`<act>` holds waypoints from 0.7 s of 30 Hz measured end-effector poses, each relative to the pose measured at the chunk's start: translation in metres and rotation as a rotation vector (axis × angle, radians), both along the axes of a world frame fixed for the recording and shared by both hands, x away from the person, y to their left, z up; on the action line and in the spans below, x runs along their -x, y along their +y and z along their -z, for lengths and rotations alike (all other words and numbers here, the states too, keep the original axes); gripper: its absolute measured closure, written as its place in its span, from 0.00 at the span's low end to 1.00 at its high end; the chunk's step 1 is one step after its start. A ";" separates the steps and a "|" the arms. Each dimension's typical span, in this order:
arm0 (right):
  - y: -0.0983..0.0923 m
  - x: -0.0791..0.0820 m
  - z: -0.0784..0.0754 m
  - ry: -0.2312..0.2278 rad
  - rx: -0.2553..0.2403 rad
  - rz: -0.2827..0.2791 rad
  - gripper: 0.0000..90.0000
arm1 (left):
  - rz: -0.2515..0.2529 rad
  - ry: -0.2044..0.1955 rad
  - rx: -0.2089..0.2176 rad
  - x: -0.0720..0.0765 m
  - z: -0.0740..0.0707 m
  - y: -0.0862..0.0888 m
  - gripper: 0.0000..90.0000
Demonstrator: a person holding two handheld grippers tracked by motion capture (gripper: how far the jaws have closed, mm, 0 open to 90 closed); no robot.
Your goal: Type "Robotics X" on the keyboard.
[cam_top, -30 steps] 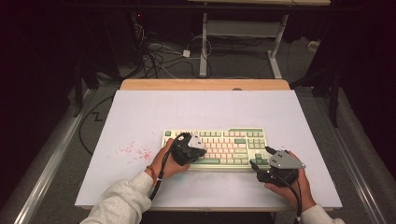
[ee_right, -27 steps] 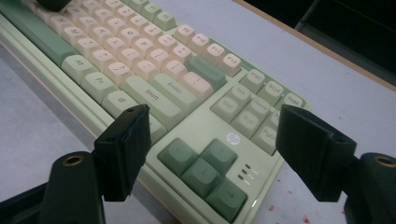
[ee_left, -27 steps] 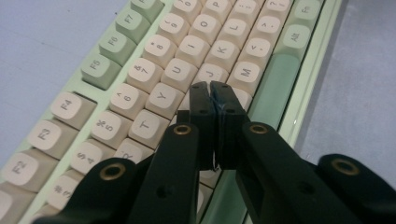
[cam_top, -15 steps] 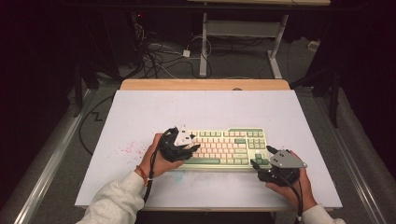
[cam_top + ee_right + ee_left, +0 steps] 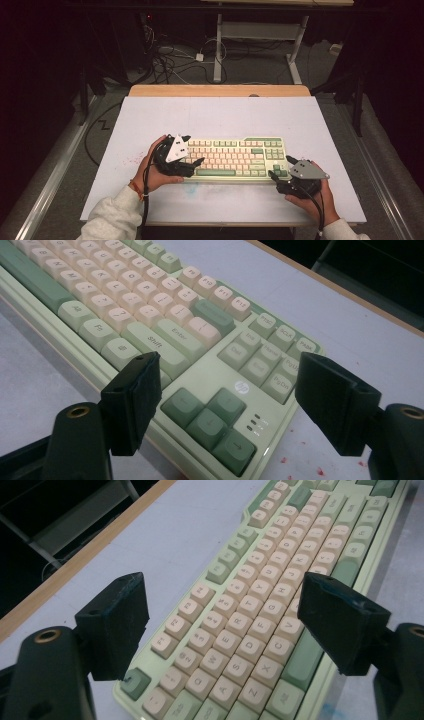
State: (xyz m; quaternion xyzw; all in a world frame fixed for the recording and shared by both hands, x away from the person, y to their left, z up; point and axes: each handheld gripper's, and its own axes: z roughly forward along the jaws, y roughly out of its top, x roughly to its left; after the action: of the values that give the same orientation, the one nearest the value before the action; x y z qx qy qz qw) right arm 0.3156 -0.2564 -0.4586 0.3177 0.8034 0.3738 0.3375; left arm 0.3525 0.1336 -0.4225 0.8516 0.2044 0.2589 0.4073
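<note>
Both pairs of jaws stand wide apart with nothing pressed between them: the left gripper (image 5: 192, 150) has just been opening its jaws, and in the left gripper view they frame the left end of the keyboard (image 5: 235, 157) without touching a key, while the right gripper (image 5: 280, 167) holds its jaws spread over the arrow keys (image 5: 210, 422) at the opposite corner. The keyboard, pale green with cream keycaps, lies flat on the white table top (image 5: 220, 115), nearer the person's edge than the far one, its long side running across the table. The left hand (image 5: 155, 167) sits at the keyboard's left end and the right hand (image 5: 312, 197) at its near right corner, so the keyboard lies between the two grippers. Faint red specks mark the table (image 5: 320, 471) beside the right corner. Beyond the table's wooden far edge (image 5: 220, 90) cables (image 5: 170, 62) trail across the floor. The step in hand looks like a release or regrasp at the left end, with the right gripper waiting in place. A next move would likely call for closing each pair of jaws on a keyboard edge, level and together, so the board does not twist or slide.
</note>
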 end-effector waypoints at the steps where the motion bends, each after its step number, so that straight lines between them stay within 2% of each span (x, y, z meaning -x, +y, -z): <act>1: 0.000 0.000 0.000 0.000 -0.001 0.001 0.30 | -0.004 -0.007 0.003 0.001 0.000 0.003 0.22; 7: -0.001 -0.001 0.000 0.003 -0.007 0.003 0.30 | -0.052 -0.033 -0.021 0.011 0.006 0.022 0.21; 10: -0.001 -0.001 -0.001 0.001 -0.006 0.004 0.30 | -0.072 -0.027 -0.027 0.015 0.012 0.031 0.21; 17: -0.004 -0.005 -0.007 -0.017 -0.004 0.020 0.30 | -0.117 -0.016 -0.074 0.024 0.027 0.051 0.20; 21: -0.007 -0.012 -0.015 -0.014 -0.024 0.043 0.30 | -0.143 0.000 -0.067 0.030 0.033 0.062 0.20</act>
State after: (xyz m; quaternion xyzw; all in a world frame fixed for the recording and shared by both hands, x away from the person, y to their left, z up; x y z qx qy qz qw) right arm 0.3271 -0.2636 -0.4438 0.3363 0.7895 0.3782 0.3473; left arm 0.3224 0.1959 -0.4552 0.8479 0.2561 0.2942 0.3591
